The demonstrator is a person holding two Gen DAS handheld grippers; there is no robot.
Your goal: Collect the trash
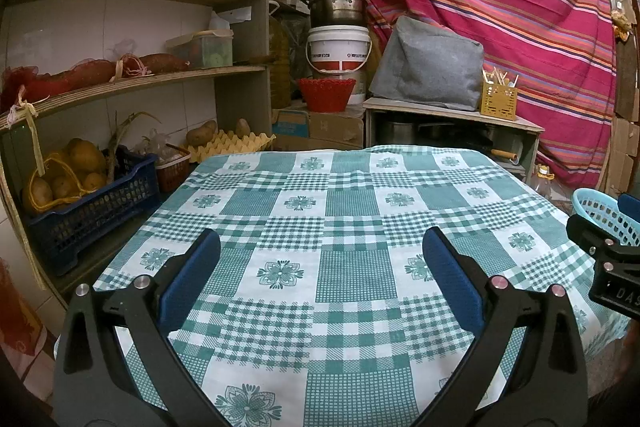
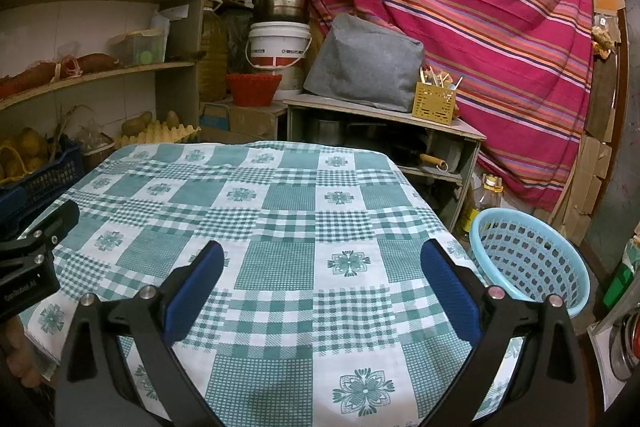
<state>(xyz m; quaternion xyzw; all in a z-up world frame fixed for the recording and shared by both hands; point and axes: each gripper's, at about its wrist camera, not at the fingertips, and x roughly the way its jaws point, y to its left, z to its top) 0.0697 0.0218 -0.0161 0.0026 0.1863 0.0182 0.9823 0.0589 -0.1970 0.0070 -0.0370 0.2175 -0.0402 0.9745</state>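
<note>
Hovering above the table (image 1: 352, 195), both grippers were spread wide with nothing between the pads. The left gripper (image 1: 320, 255) had black hinged arms and blue textured pads (image 1: 188, 279); the right gripper (image 2: 322, 259) was of the same build, pads (image 2: 450, 291) likewise ribbed and blue. Each tool's black body edged into the other's view. The table carried a green-and-white cloth, printed in gingham squares and flower motifs, lying flat with slight wrinkles. No piece of trash could be made out on the cloth in either view. A round, pale-blue plastic basket (image 2: 532, 259), its wall pierced with a lattice of holes, stood just beside the table's right edge, lower than the tabletop. Beyond the table's far edge stood a white plastic bucket (image 1: 339, 49) under a dented metal pot (image 1: 338, 3), and a red scalloped bowl (image 1: 326, 94). A striped magenta fabric (image 1: 500, 7) hung behind the table.
</note>
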